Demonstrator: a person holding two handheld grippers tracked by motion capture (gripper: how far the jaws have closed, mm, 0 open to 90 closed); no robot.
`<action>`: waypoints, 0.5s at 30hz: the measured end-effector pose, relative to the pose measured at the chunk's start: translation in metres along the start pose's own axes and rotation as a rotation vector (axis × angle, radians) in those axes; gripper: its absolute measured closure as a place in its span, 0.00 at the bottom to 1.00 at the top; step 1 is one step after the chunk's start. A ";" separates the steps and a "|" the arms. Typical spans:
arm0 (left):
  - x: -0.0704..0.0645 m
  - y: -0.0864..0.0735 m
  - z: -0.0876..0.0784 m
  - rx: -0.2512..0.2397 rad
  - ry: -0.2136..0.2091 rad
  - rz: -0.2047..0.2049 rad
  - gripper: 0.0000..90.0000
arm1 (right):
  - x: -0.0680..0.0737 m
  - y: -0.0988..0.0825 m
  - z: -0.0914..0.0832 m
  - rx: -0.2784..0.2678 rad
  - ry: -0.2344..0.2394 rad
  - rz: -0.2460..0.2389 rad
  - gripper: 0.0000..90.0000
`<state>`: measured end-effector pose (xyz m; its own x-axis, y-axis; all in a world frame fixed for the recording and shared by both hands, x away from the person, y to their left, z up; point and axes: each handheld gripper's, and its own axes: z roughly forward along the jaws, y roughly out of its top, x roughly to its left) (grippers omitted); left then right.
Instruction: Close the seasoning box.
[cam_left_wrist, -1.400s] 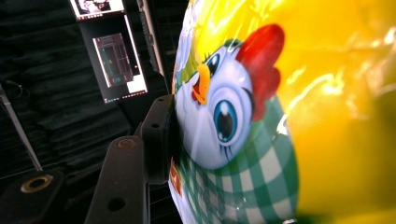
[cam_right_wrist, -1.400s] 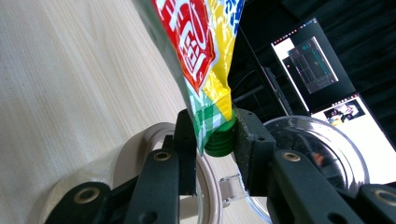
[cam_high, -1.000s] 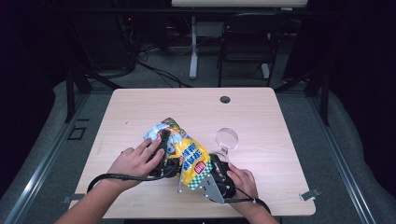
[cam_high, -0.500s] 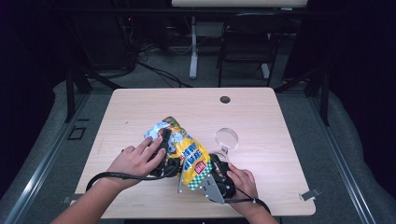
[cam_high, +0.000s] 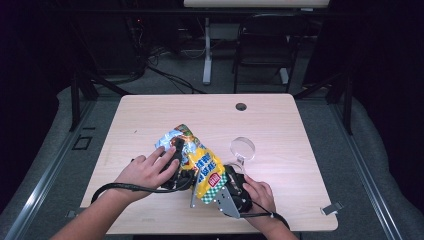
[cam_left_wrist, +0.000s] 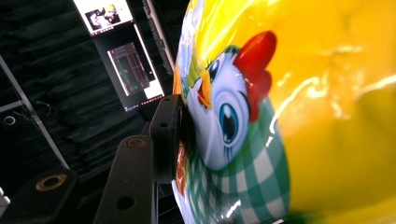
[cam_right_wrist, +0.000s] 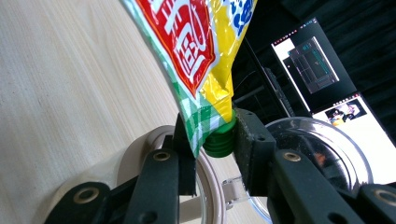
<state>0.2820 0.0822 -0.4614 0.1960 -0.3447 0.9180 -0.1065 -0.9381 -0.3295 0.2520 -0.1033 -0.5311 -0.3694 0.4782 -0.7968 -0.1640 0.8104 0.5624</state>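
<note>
A person seated at a light wooden tabletop (cam_high: 150, 120) is handling a yellow, foil-backed refill pouch (cam_high: 197, 160) with a hand-held gripper in each hand. The pouch, printed with a cartoon chicken (cam_left_wrist: 224, 107) and green gingham, is lying slantwise near the front middle of the tabletop, its silvery end pointing away from the person and its spout end toward them.

The left gripper (cam_high: 176, 172), under the person's left hand (cam_high: 147, 170), is bearing on the pouch's left side; in the left gripper view one black jaw is pressing flat against the glossy printed face beside the chicken, and the other jaw is hidden behind the pouch. Its jaws have just been closing, with the pouch between them.

The right gripper (cam_right_wrist: 212, 140), held in the right hand (cam_high: 260, 192) at the front edge, is pinching the pouch's green screw cap (cam_right_wrist: 219, 142) between its two jaws, the gingham corner of the pouch hanging down against the left jaw.

A clear glass dish (cam_high: 242, 148) is sitting on the tabletop just beside the pouch's right side, close behind the right gripper. A small round black grommet (cam_high: 241, 106) is sitting well apart, toward the far edge.
</note>
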 end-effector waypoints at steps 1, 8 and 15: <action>0.000 0.000 0.000 0.000 0.001 0.002 0.66 | 0.000 0.000 0.000 0.003 -0.001 -0.002 0.79; 0.003 0.002 -0.001 -0.002 0.017 0.031 0.67 | 0.000 -0.001 0.001 -0.015 -0.002 0.022 0.79; 0.004 0.002 -0.001 -0.001 0.012 0.045 0.67 | 0.001 0.000 0.000 -0.001 -0.003 0.015 0.79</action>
<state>0.2814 0.0791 -0.4579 0.1787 -0.3865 0.9048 -0.1163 -0.9215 -0.3706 0.2519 -0.1031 -0.5319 -0.3694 0.4911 -0.7889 -0.1591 0.8030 0.5743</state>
